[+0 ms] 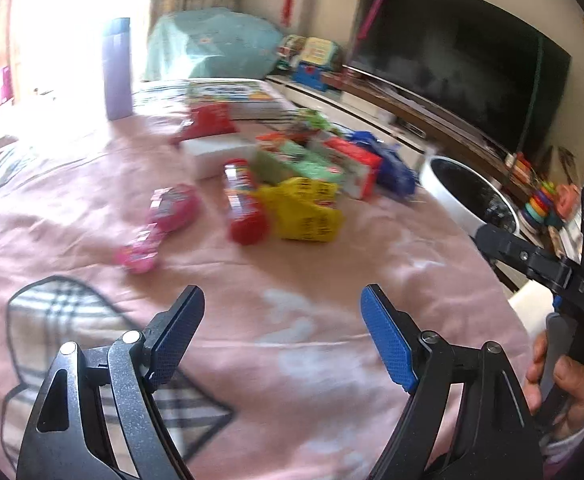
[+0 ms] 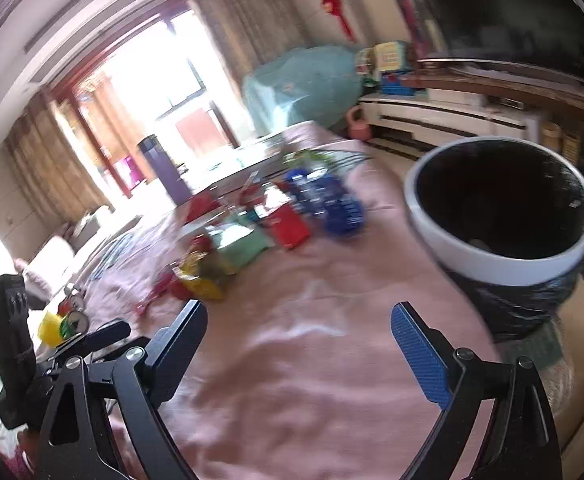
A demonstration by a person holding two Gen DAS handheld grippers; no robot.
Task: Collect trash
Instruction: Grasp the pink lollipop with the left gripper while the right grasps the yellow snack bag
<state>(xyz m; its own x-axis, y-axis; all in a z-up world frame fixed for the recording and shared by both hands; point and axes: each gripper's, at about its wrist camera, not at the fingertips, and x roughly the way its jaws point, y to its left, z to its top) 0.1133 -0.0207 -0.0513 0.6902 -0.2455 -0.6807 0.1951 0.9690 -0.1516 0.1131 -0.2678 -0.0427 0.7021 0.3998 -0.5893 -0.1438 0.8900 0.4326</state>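
- Both tongs gape empty: left tongs (image 1: 282, 320) and right tongs (image 2: 298, 336) over the pink worktop (image 1: 312, 320).
- Wrapper pile (image 1: 292, 184) lies ahead, yellow packet (image 1: 304, 212) nearest.
- White bin (image 2: 500, 216) sits right; we reckon the left's closer.

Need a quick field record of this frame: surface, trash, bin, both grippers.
surface: pink cloth
trash: yellow packet, red tube, pink wrappers, blue wrapper, green and red boxes behind; all loose on the cloth
bin: white-rimmed bin, black liner, beside the cloth's edge
left gripper: open, empty
right gripper: open, empty
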